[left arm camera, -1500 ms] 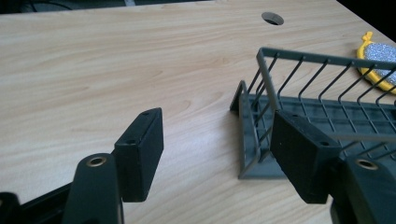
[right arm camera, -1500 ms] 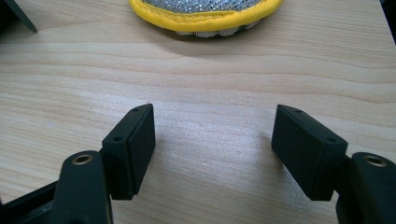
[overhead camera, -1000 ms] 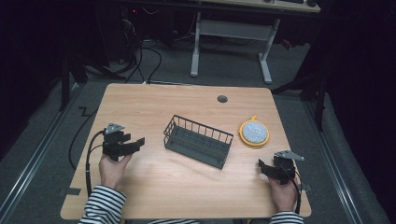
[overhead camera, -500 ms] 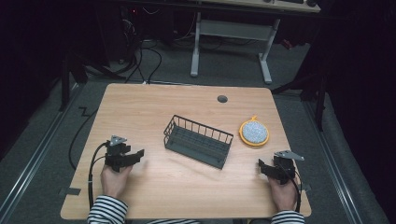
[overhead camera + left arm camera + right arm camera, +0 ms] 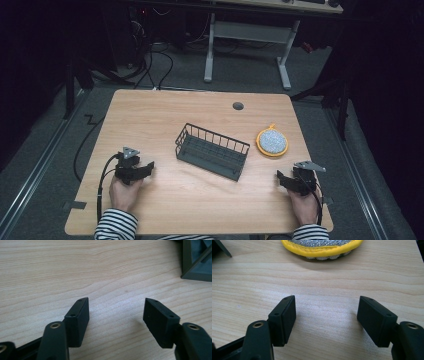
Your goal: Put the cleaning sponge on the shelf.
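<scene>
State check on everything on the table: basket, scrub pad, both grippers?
Wire basket: upright at the table's middle, nothing visible in it, untouched.
Scrub pad: flat on the table right of the basket, apart from it, untouched.
Left gripper: low over bare wood, jaws apart and just been closing a little, nothing between them.
Right gripper: low over bare wood short of the scrub pad, jaws apart, nothing between them.

Wire basket (image 5: 212, 151) sits mid-table (image 5: 150, 115), blocks straight path between hands. Yellow-rimmed scrubber (image 5: 272, 142) just right of it. Bare wood near both front corners, plenty room.
</scene>
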`<state>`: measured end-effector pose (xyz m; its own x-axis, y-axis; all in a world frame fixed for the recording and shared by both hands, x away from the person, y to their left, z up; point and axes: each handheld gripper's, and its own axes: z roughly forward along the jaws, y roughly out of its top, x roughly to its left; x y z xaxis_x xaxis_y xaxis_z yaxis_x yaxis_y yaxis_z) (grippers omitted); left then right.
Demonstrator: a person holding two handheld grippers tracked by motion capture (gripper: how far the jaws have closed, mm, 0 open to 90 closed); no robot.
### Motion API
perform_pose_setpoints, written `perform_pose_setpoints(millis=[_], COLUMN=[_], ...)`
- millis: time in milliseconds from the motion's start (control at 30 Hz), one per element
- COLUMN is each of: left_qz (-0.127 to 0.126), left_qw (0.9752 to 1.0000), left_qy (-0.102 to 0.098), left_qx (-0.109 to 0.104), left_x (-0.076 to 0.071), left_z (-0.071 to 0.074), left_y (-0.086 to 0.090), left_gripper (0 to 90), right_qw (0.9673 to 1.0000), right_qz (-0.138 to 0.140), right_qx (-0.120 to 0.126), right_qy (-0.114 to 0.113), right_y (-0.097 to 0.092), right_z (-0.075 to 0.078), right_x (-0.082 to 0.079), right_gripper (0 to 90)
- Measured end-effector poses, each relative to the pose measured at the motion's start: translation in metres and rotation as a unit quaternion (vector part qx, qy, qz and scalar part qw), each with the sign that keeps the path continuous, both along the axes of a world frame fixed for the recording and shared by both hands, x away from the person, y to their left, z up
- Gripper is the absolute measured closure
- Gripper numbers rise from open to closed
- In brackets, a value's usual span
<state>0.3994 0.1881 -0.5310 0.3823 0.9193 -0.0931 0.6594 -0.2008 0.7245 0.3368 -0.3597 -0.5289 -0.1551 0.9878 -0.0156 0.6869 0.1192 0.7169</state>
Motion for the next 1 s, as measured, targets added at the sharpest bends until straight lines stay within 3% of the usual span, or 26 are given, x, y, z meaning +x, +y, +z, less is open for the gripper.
perform_pose_setpoints(millis=[167,200,400,533,667,1000], left_qz=[0.001,0.000,0.004,0.000,-0.001,-0.001], left_qw=[0.9997,0.9995,0.9994,0.9991,0.9991,0.9991], left_qy=[-0.021,-0.028,-0.028,-0.030,-0.029,-0.029], left_qx=[0.013,0.017,0.022,0.031,0.032,0.031], left_x=[-0.001,-0.002,-0.002,-0.002,-0.002,-0.002], left_z=[-0.004,-0.005,-0.005,-0.005,-0.005,-0.005], left_y=[-0.001,-0.001,-0.002,-0.004,-0.004,-0.005], left_gripper=[39.5,39.2,38.3,36.3,35.1,34.4], right_qw=[0.9999,0.9997,0.9985,0.9986,0.9990,0.9980], right_qz=[0.009,0.009,0.015,0.022,0.034,0.040], right_qx=[0.000,0.008,0.020,0.013,0.006,-0.001], right_qy=[0.012,0.024,0.049,0.047,0.030,0.050], right_y=[-0.001,-0.003,-0.007,-0.007,-0.004,-0.005], right_z=[0.003,0.006,0.018,0.031,0.048,0.069], right_x=[0.002,0.003,0.007,0.011,0.018,0.052], right_gripper=[39.0,42.7,48.5,49.8,51.5,52.4])
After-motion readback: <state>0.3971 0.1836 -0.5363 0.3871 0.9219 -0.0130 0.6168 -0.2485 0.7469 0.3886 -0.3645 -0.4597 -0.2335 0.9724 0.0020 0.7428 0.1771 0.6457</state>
